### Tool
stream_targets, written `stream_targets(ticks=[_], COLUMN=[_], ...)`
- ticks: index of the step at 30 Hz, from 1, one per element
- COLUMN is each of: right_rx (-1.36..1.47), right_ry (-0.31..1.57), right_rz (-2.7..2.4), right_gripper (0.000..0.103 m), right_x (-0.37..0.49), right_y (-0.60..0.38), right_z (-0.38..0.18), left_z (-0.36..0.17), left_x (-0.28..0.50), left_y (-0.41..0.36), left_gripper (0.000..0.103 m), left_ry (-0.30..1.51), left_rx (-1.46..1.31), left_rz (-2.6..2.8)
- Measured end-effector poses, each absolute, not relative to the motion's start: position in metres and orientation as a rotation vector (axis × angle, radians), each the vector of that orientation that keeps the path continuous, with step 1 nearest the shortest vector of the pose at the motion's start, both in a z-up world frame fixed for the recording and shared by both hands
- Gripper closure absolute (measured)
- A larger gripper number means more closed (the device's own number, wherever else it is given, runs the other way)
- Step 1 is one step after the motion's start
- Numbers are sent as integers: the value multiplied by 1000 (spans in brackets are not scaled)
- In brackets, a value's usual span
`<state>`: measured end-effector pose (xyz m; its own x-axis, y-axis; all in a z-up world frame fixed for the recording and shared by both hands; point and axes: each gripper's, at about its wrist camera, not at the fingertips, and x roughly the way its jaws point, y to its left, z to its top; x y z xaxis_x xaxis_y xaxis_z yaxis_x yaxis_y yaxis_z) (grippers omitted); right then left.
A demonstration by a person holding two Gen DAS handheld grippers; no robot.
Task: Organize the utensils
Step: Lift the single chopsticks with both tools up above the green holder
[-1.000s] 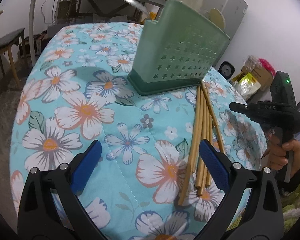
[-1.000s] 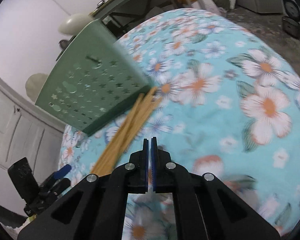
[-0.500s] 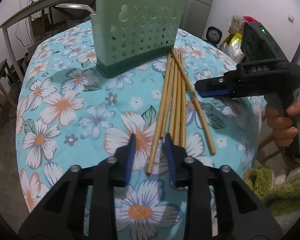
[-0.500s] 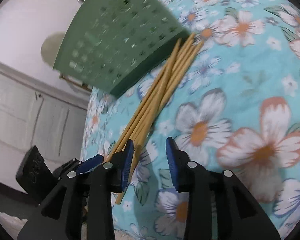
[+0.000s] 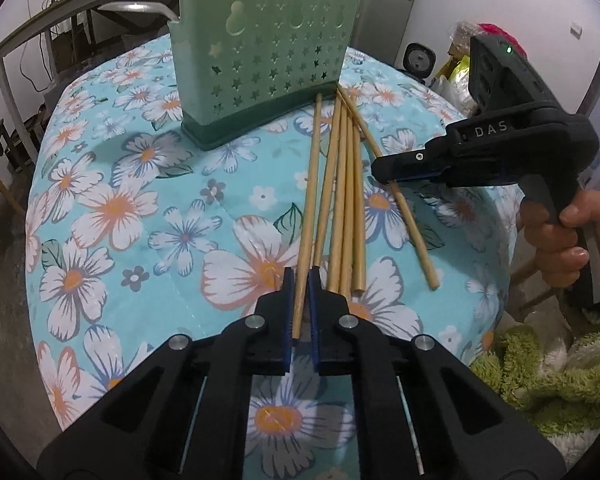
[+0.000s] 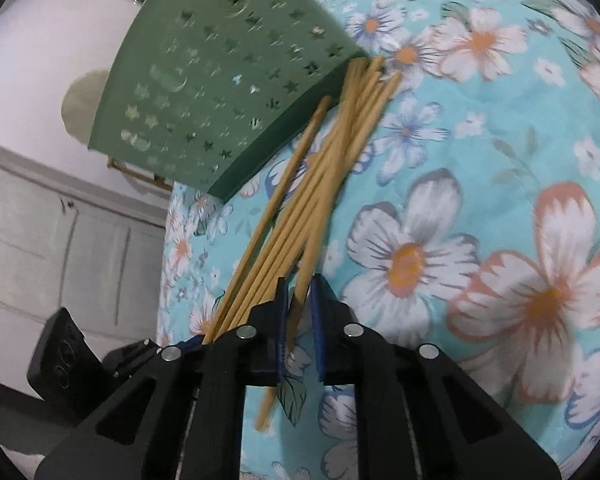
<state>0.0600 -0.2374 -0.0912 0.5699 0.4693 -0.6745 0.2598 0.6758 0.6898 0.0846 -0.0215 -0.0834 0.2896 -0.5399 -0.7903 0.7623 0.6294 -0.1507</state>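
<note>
The chopsticks (image 5: 342,184) lay in a loose fan on the flowered table (image 5: 112,208), their far tips gathered against the base of the green utensil holder (image 5: 264,56) and their near ends spreading away from it, probably laid there so that each could be picked singly and dropped into the holder, which stood upright and looked ready to receive them. The leftmost chopstick (image 5: 310,184), lying a little apart from the rest with its far tip just short of the holder's base, ran between the left tongs (image 5: 299,280); these were closing, and the blue pads (image 5: 287,304) stood against its near end, so I judged it pinched. The rightmost chopstick (image 6: 324,216), angled away from the bundle with its far tip near the holder's corner, passed between the right tongs (image 6: 298,292), which were also closing on it; blur in the right wrist view left the exact contact unclear, but the pads looked pressed on the stick. Seen from the left wrist, the right tongs gripped that stick partway along it, farther from the holder than the stick's middle, with a hand (image 5: 560,240) squeezing the trigger. Taking the two outer sticks seemed sensible, since neither was wedged among neighbours.
</note>
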Motion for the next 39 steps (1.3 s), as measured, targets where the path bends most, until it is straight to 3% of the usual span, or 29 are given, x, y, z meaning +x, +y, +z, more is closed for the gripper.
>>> stream_targets(ticks=[13,16,17,18,21,39], right_rx=[922,958,957,945,886,503], right_ry=[976,997,1001,1008,995,986], right_rz=[23,52,56,59,53,-75], right_gripper=[96,95,94,85,64,63], right_x=[4,-1,-1,2,9,89], right_y=[-266,-272,-273,-274,-277,-283], right_z=[-92,-98,-97,-96,-83,-69], left_z=[-78,-73,-70,-67,-60,-81], left_x=[67,71,73,77,89,177], left_y=[29,32,32,30,17,-104], left_gripper=[98,90,83,79,79,80], left_ry=[1031,1029,1022,1010,983,906], left_rx=[221,175,165,153,164,311], left_rz=[-779,-789,-792,-797,-812,-787])
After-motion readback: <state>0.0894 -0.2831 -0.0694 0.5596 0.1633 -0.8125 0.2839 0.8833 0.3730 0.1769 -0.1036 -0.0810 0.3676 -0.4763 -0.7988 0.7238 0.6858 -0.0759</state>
